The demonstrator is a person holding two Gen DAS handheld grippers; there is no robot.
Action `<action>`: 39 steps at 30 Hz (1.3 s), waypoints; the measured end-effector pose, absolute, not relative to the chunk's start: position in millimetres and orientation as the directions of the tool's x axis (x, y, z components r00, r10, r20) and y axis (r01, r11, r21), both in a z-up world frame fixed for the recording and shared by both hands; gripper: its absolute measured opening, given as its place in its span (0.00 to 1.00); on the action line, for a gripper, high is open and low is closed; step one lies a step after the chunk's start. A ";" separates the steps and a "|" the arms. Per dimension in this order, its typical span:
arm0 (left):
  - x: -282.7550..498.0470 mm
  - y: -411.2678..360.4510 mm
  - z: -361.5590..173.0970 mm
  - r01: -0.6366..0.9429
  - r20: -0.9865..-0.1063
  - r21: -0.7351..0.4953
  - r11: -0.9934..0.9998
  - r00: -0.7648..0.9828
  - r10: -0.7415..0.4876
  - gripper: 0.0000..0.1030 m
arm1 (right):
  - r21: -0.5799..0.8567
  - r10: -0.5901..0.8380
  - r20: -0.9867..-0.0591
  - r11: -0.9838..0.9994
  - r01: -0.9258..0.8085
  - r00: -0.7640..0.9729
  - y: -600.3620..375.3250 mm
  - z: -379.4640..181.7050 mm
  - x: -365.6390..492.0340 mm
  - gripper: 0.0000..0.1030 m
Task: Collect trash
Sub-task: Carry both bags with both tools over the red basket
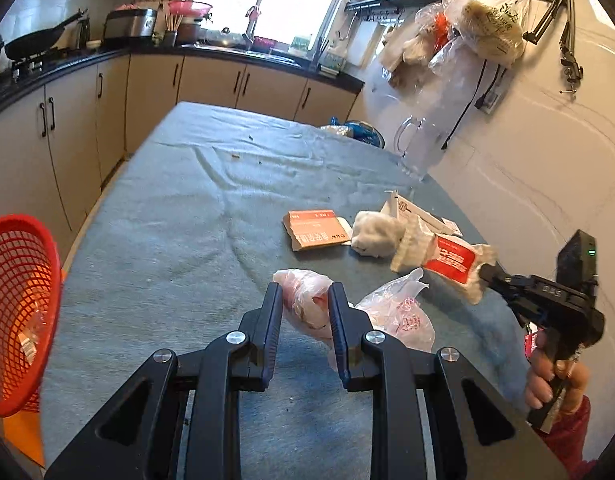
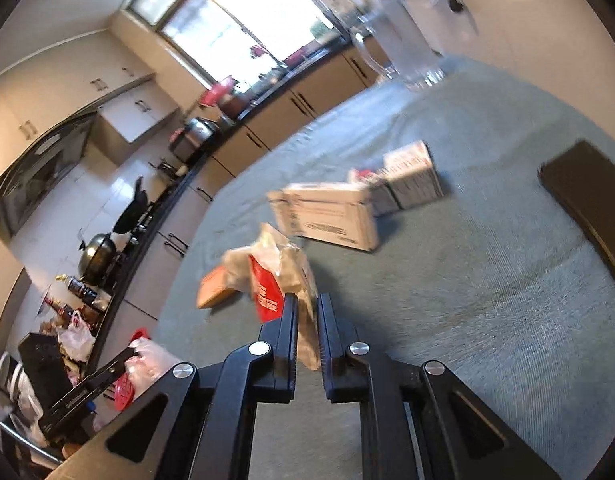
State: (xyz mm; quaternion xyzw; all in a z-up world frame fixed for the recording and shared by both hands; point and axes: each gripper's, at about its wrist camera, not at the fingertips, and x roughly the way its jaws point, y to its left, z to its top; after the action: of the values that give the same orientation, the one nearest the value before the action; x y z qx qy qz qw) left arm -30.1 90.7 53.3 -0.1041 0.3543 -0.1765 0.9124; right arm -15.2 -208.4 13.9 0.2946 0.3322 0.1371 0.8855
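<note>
Right now I have trash in both grippers. My left gripper (image 1: 303, 304) is clamped on a crumpled pink plastic bag (image 1: 307, 306), lifted clear of the grey cloth (image 1: 179, 216) that covers the tabletop; a second pink bag (image 1: 399, 312) lies just beside it near the table's near edge. My right gripper (image 2: 307, 316) is pinched shut on a clear wrapper with a red label (image 2: 275, 276), held off the cloth too, so the wrapper dangles from its tail end.

I judge both pieces are gripped by an end because thin film bunches there and gives the pads something to bite. The red mesh basket (image 1: 15, 312) sits off the table's left edge, tilted toward me, with a scrap already inside; that looks like the bin, so the left load goes there first.

Still on the cloth toward the right edge: an orange carton (image 1: 313, 230), a wad of paper (image 1: 375, 234) touching it, and a white box (image 2: 327, 214) behind.
</note>
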 end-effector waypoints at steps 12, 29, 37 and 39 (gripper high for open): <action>-43.7 114.4 70.4 0.210 -0.564 -0.302 0.930 0.747 -0.352 0.22 | 0.581 0.490 -0.406 0.790 -0.196 0.772 -176.5 68.0 -50.6 0.10; -61.2 172.5 73.7 0.080 -0.552 -0.293 0.953 0.799 -0.237 0.22 | 0.600 0.633 -0.428 0.733 -0.321 0.645 -95.2 61.7 -27.9 0.10; -76.4 217.6 71.8 -0.015 -0.543 -0.293 0.956 0.825 -0.154 0.22 | 0.591 0.688 -0.446 0.707 -0.389 0.573 -37.4 62.6 -15.0 0.10; -81.2 231.1 70.6 -0.044 -0.541 -0.292 0.955 0.832 -0.127 0.22 | 0.589 0.699 -0.451 0.700 -0.404 0.555 -23.3 62.8 -11.7 0.10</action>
State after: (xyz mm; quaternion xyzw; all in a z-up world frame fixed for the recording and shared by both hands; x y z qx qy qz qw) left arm -81.2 231.1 70.6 -0.1479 0.2894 -0.0219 0.9455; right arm -11.7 -23.3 62.8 0.2143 0.3443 0.3222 0.8554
